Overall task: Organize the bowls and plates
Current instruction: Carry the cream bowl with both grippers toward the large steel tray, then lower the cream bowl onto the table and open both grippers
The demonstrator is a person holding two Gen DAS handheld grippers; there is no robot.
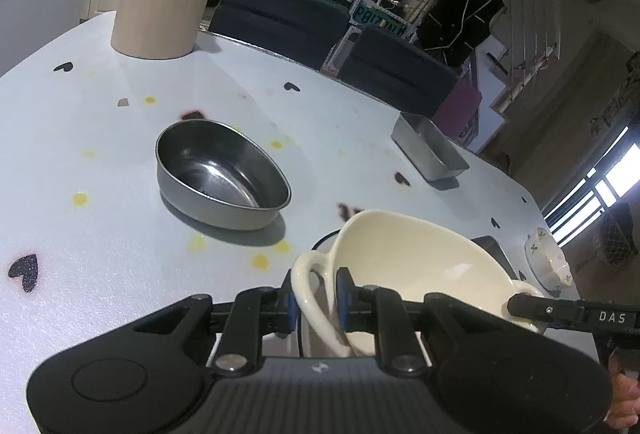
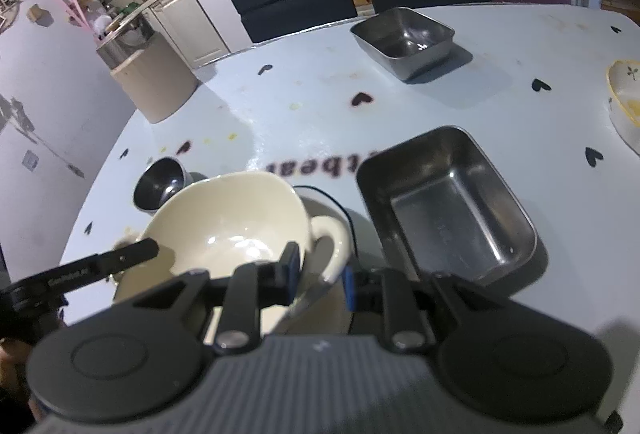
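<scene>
Cream bowl [image 1: 408,262] gripped at both loop handles: left gripper [image 1: 313,298] clamped on one, right gripper [image 2: 320,274] on other. Bowl held tilted beside rectangular steel tray [image 2: 444,206], above table [image 1: 100,234].

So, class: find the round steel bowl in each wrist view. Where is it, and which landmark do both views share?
Left wrist: round steel bowl left of centre, beyond the cream bowl.
Right wrist: lower left, partly hidden behind the cream bowl.
Shared landmark: beige jug.
</scene>
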